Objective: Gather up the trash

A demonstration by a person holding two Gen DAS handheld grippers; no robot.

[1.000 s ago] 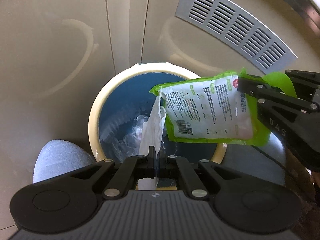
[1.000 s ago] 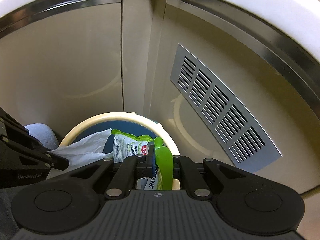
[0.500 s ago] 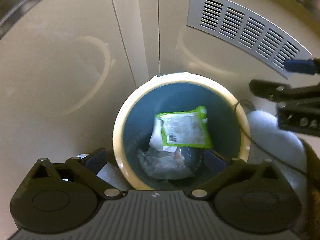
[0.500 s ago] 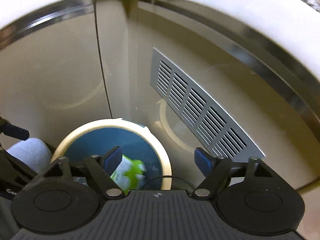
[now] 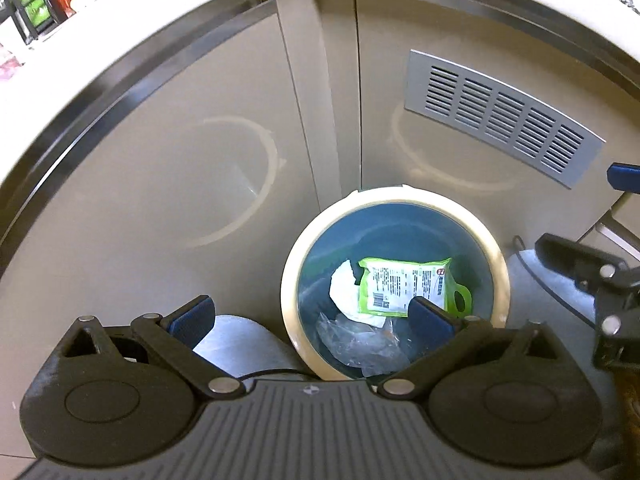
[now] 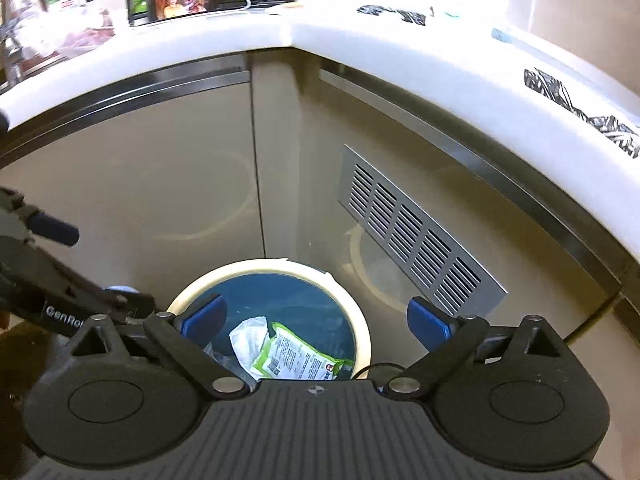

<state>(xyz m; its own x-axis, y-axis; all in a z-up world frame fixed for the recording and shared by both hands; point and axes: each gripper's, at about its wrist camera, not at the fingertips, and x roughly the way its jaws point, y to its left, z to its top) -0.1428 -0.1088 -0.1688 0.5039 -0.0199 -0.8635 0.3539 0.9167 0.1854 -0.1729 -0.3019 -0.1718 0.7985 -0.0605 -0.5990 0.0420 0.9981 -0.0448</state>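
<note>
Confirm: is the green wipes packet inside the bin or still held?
Inside. The green packet lies flat in the bin beside white tissue, clear of both open grippers: left gripper, right gripper.

Inside the bin (image 5: pixel 394 204), the green packet's (image 5: pixel 404 286) print is too small to read; a blue pad hides its lower corner. Items on the desk (image 6: pixel 400 46) above are blurred.

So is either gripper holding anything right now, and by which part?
Nothing is held. The left gripper and right gripper are open and empty; the green packet and tissue lie in the bin.
</note>
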